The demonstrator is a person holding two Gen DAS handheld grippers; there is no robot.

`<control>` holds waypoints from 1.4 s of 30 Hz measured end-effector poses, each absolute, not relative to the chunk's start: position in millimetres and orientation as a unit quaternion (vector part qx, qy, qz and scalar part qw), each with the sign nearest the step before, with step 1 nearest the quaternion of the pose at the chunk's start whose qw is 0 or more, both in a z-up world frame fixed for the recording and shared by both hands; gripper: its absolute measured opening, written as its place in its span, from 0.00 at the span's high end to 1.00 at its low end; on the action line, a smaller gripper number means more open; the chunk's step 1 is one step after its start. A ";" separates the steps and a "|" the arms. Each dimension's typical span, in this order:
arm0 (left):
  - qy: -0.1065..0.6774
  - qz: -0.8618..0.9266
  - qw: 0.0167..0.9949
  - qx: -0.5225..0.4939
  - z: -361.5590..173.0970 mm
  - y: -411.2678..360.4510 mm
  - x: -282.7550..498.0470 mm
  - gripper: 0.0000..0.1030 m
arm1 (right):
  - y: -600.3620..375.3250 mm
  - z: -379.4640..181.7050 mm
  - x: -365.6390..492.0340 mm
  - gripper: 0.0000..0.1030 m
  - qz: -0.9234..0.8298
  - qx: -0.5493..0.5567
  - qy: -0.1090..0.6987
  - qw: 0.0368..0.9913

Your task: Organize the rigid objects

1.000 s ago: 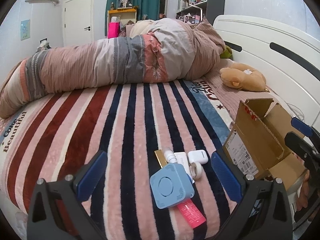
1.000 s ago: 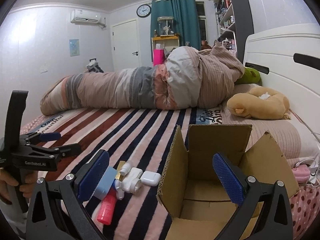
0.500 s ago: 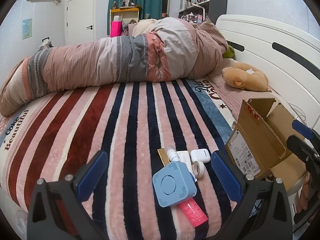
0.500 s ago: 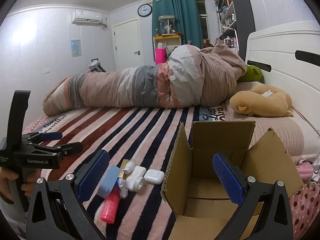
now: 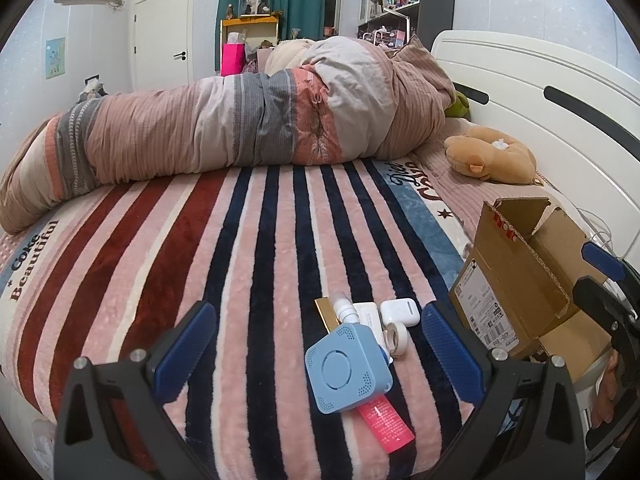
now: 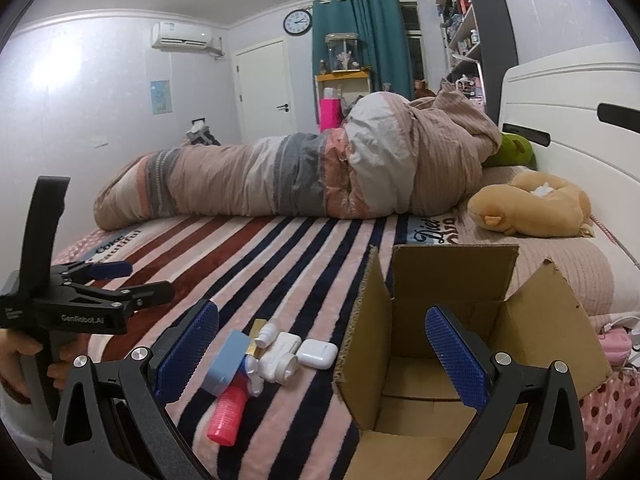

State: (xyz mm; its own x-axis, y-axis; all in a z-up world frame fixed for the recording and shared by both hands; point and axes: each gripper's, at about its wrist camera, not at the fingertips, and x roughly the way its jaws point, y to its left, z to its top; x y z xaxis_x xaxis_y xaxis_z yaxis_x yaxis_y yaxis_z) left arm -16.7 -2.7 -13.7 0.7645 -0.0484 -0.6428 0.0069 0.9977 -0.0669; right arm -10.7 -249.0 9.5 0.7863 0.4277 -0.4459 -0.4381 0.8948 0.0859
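Observation:
A small pile lies on the striped blanket: a blue square box (image 5: 347, 369), a pink tube (image 5: 385, 423) under it, a white earbud case (image 5: 399, 311), white plastic pieces (image 5: 394, 334) and a gold card (image 5: 327, 314). My left gripper (image 5: 318, 350) is open and empty, its jaws either side of the pile and just short of it. An open cardboard box (image 6: 452, 344) stands to the right of the pile. My right gripper (image 6: 322, 350) is open and empty, facing the box's left wall. The pile also shows there: the blue box (image 6: 227, 362), the pink tube (image 6: 228, 414) and the earbud case (image 6: 317, 353).
A rolled duvet (image 5: 224, 120) lies across the far side of the bed. A brown plush toy (image 5: 492, 156) lies by the white headboard (image 5: 532, 92). The left gripper shows from the side in the right wrist view (image 6: 116, 292). The bed's near edge is just below both grippers.
Both grippers have pulled back and risen slightly, so the pile and box sit a little lower and farther in view. Nothing was grasped or moved.

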 end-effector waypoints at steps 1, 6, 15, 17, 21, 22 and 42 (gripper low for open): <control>0.343 -0.015 0.939 -0.030 -13.7 -2.9 -16.3 0.00 | -247.6 9.3 -11.3 0.00 0.229 -0.012 0.234 0.945; 0.343 -0.017 0.939 -0.029 -12.4 -3.7 -16.9 0.00 | -246.4 9.1 -11.0 0.00 0.233 -0.013 0.238 0.943; 0.343 -0.017 0.939 -0.029 -10.7 -4.8 -17.9 0.00 | -248.0 8.5 -11.5 0.00 0.229 -0.013 0.238 0.944; 0.342 -0.018 0.939 -0.032 -9.5 -5.3 -18.0 0.00 | -246.7 9.4 -12.4 0.00 0.229 -0.018 0.236 0.944; 0.336 -0.011 0.941 -0.035 -9.8 1.0 -18.3 0.00 | -226.9 13.0 -20.5 0.00 0.228 -0.072 0.223 0.945; 0.336 0.002 0.941 -0.034 -11.6 6.1 -17.4 0.00 | -216.5 13.0 -23.9 0.00 0.237 -0.093 0.221 0.941; 0.360 0.065 0.929 -0.047 -79.5 104.7 -11.5 0.00 | -103.9 -108.1 34.3 0.40 0.334 -0.066 0.419 0.842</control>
State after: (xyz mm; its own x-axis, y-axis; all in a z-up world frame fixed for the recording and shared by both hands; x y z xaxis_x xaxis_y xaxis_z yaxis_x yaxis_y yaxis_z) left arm -11.5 104.7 -79.5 0.7316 0.0873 -0.6761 -0.1552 0.9870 -0.0405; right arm 34.3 -103.9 -108.1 0.4260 0.5070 -0.7494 -0.6168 0.7687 0.1694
